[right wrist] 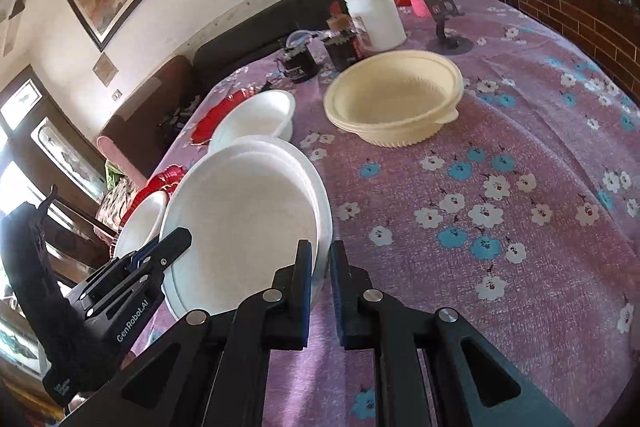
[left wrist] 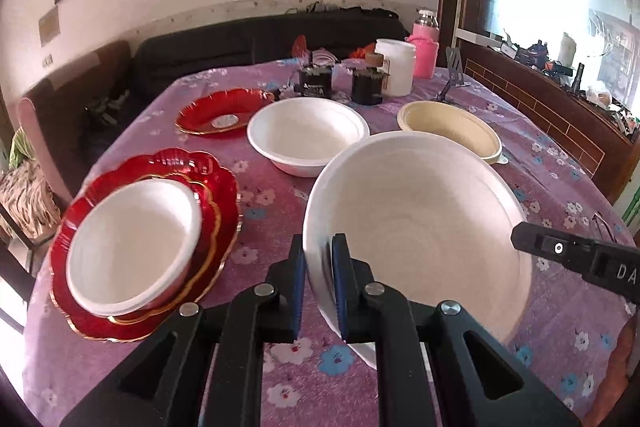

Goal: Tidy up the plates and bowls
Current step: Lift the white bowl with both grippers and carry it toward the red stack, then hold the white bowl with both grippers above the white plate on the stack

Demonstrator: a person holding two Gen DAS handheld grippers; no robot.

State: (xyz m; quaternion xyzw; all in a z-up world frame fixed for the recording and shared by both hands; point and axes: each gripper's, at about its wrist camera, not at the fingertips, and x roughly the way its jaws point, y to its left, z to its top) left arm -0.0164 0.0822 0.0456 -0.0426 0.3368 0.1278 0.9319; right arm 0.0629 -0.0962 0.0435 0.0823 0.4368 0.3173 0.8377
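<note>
A large white bowl [left wrist: 420,227] is tilted just above the purple flowered tablecloth [left wrist: 272,203], held from both sides. My left gripper [left wrist: 320,247] is shut on its left rim. My right gripper [right wrist: 320,255] is shut on the right rim of the same white bowl [right wrist: 240,227], where a second rim line shows. Each gripper shows in the other's view: the right gripper [left wrist: 560,251] and the left gripper [right wrist: 160,255]. To the left, a small white bowl [left wrist: 136,243] sits on stacked red plates [left wrist: 224,195]. Further back lie another white bowl [left wrist: 308,135], a cream bowl [left wrist: 452,131] and a red plate [left wrist: 224,111].
At the table's far end stand two black jars [left wrist: 316,83], a white canister [left wrist: 394,67], a pink bottle [left wrist: 426,47] and a black phone stand [right wrist: 444,27]. A dark sofa [left wrist: 240,43] runs behind the table. A brick-pattern ledge [left wrist: 560,115] lines the right side.
</note>
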